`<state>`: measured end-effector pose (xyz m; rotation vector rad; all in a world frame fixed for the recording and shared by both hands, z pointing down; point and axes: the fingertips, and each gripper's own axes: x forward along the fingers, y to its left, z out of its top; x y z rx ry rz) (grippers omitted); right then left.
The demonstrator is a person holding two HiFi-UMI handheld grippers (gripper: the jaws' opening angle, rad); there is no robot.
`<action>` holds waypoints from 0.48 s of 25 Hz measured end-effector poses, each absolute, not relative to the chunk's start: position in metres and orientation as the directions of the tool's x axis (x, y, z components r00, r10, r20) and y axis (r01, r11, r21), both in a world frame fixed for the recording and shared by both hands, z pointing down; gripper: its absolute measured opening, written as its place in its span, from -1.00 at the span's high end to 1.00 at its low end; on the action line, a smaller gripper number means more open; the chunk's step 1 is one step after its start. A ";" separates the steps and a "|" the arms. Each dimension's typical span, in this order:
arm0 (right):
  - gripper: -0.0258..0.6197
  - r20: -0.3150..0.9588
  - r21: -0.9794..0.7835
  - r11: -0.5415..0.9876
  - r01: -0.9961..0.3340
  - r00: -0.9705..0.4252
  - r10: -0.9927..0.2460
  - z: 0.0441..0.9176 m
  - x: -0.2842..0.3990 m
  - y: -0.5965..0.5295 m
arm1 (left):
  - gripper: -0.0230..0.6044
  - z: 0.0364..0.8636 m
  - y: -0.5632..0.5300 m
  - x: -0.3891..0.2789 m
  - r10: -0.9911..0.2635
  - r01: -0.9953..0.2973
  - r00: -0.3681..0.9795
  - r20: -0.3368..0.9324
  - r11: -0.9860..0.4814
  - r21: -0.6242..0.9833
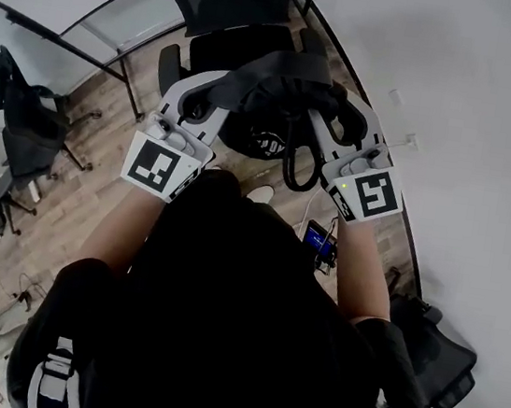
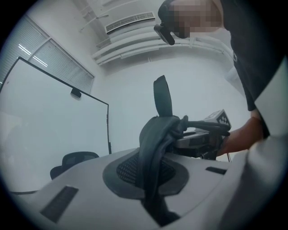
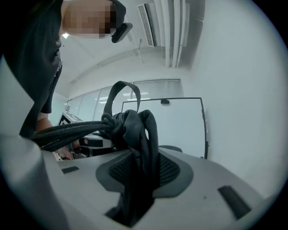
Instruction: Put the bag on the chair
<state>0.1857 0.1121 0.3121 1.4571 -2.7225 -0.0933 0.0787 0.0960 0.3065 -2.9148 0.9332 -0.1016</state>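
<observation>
Hanging above the far chair (image 1: 229,1), the bag (image 1: 275,80) is clamped at left in the left gripper (image 1: 216,97), at right in the right gripper (image 1: 340,114).

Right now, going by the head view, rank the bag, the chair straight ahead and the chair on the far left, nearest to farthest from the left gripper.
1. Bag: clamped in the left gripper's tongs, at the centre of the view.
2. Chair ahead: just beyond the bag, top centre.
3. Far-left chair: well off to the left side.
</observation>
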 end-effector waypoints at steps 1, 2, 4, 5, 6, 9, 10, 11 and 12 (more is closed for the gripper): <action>0.55 0.017 0.075 0.559 -0.826 -0.560 -0.829 0.313 0.187 0.111 | 0.83 0.307 0.096 0.080 -0.587 -0.581 0.809 0.040 -0.808 -0.096; 0.55 0.016 0.071 0.564 -0.822 -0.565 -0.825 0.314 0.188 0.110 | 0.83 0.308 0.095 0.081 -0.591 -0.585 0.806 0.040 -0.805 -0.097; 0.55 0.015 0.058 0.574 -0.817 -0.574 -0.818 0.318 0.190 0.106 | 0.83 0.310 0.091 0.084 -0.599 -0.593 0.800 0.040 -0.799 -0.100; 0.55 0.015 0.049 0.579 -0.814 -0.579 -0.815 0.320 0.192 0.103 | 0.83 0.312 0.089 0.085 -0.603 -0.597 0.797 0.040 -0.796 -0.102; 0.55 0.016 0.040 0.582 -0.812 -0.582 -0.813 0.323 0.193 0.101 | 0.83 0.314 0.086 0.086 -0.607 -0.601 0.793 0.040 -0.792 -0.105; 0.55 0.028 0.029 0.590 -0.807 -0.589 -0.807 0.332 0.196 0.091 | 0.83 0.321 0.076 0.089 -0.620 -0.613 0.784 0.044 -0.783 -0.103; 0.55 0.033 0.028 0.594 -0.804 -0.593 -0.805 0.335 0.197 0.086 | 0.83 0.325 0.071 0.090 -0.624 -0.618 0.780 0.046 -0.780 -0.100; 0.55 0.038 0.025 0.598 -0.801 -0.597 -0.801 0.339 0.199 0.081 | 0.83 0.329 0.066 0.092 -0.628 -0.622 0.777 0.048 -0.777 -0.097; 0.55 0.044 0.022 0.604 -0.797 -0.603 -0.797 0.344 0.202 0.075 | 0.83 0.334 0.060 0.094 -0.633 -0.627 0.773 0.051 -0.773 -0.095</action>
